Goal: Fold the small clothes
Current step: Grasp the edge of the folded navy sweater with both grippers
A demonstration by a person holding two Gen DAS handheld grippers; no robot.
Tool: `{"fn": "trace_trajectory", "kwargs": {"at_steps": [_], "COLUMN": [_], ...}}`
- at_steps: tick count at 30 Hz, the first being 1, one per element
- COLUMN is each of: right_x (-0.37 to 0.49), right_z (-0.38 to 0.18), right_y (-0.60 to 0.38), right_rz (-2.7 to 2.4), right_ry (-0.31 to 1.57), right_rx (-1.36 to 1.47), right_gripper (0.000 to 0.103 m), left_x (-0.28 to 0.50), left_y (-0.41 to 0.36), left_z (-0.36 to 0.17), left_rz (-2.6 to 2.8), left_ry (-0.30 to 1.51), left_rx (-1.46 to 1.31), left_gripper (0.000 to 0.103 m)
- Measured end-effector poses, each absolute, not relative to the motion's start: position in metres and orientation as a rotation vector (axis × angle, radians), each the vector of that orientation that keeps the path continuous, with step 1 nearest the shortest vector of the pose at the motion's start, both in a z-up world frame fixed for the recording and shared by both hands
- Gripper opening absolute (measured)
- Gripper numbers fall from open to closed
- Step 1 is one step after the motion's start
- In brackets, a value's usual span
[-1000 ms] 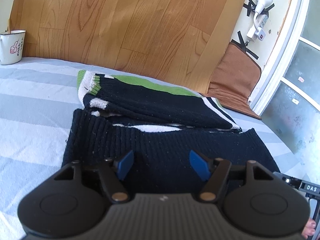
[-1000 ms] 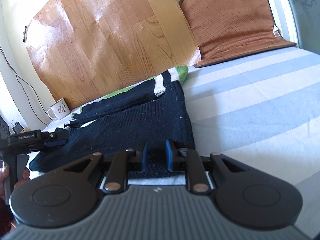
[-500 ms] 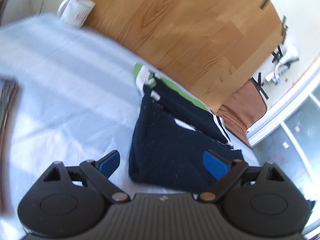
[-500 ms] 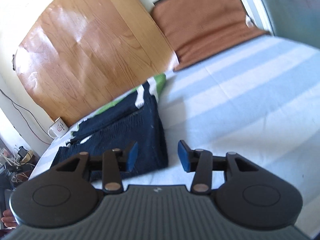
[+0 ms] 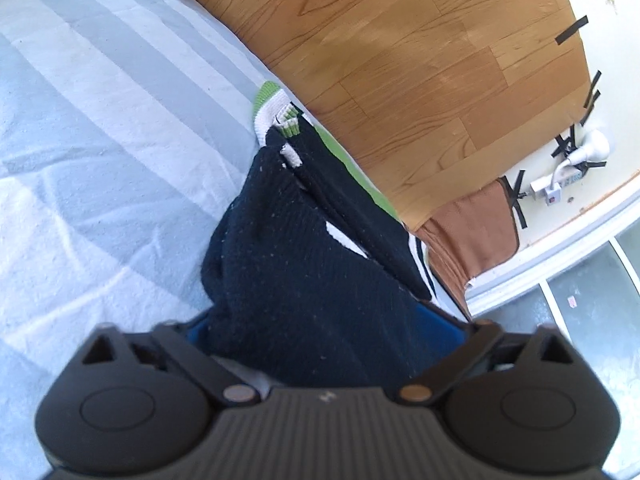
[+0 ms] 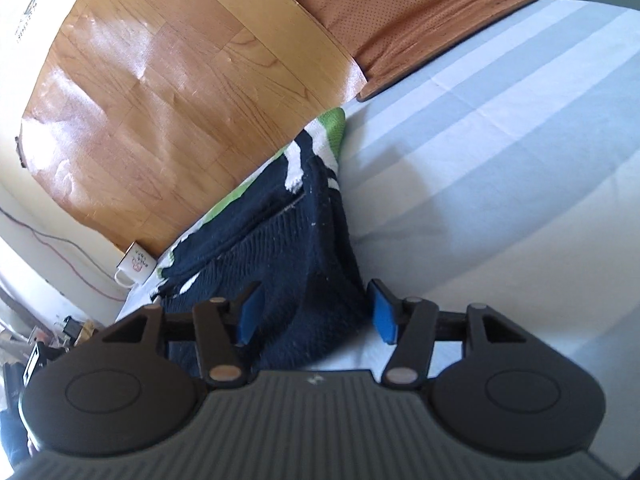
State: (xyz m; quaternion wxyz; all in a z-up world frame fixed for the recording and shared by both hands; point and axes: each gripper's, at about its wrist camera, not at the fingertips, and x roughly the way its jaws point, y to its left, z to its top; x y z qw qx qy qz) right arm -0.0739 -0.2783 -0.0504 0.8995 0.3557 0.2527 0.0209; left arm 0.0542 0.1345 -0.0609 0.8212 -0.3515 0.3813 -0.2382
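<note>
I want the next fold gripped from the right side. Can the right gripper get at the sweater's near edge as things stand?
Probably yes: the right gripper has just been opening and already straddles the sweater edge, pads apart, nothing between.

the folded dark-blue knit sweater with green and white stripes (image 5: 304, 248) lies on the pale blue-and-white striped bedsheet (image 5: 100, 152), running toward 12 o'clock to the wood-grain panel (image 5: 400, 60). a white enamel mug (image 6: 134, 268) stands at 10 o'clock, a brown perforated cushion (image 6: 420, 16) at 1 o'clock.
</note>
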Motion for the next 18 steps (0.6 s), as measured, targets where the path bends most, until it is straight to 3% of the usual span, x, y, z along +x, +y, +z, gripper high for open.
{"fn": "trace_trajectory", "kwargs": {"at_steps": [1,2,3,4,7,18], "right_x": [-0.071,-0.067,-0.064,-0.062,-0.061,-0.096], "right_z": [-0.051,-0.052,-0.053,-0.053,-0.046,-0.002], "right_y": [-0.275,-0.271,-0.268,-0.268,-0.266,-0.269], "right_rz": [0.036,0.025,0.018,0.019,0.018,0.033], "right_ry": [0.524,0.534,0.548,0.552,0.565,0.471], "right_rx": [0.718,0.693,0.674,0.673,0.662,0.553], "right_gripper": [0.048,0.040,0.028,0.025,0.020,0.016], "left_x": [0.055,0.056,0.057,0.059,0.059,0.030], "left_y": [0.133,0.132,0.132,0.132,0.136,0.145], "left_z": [-0.062,-0.063,-0.065,-0.069,-0.073,-0.029], "left_rz": [-0.496,-0.482,-0.470,-0.473,-0.474,-0.550], "left_ry": [0.816,0.827,0.837,0.860,0.881,0.769], "left_rx": [-0.740,-0.732,-0.730,-0.744,-0.782,-0.760], "left_gripper": [0.066,0.056,0.036,0.017,0.011,0.010]}}
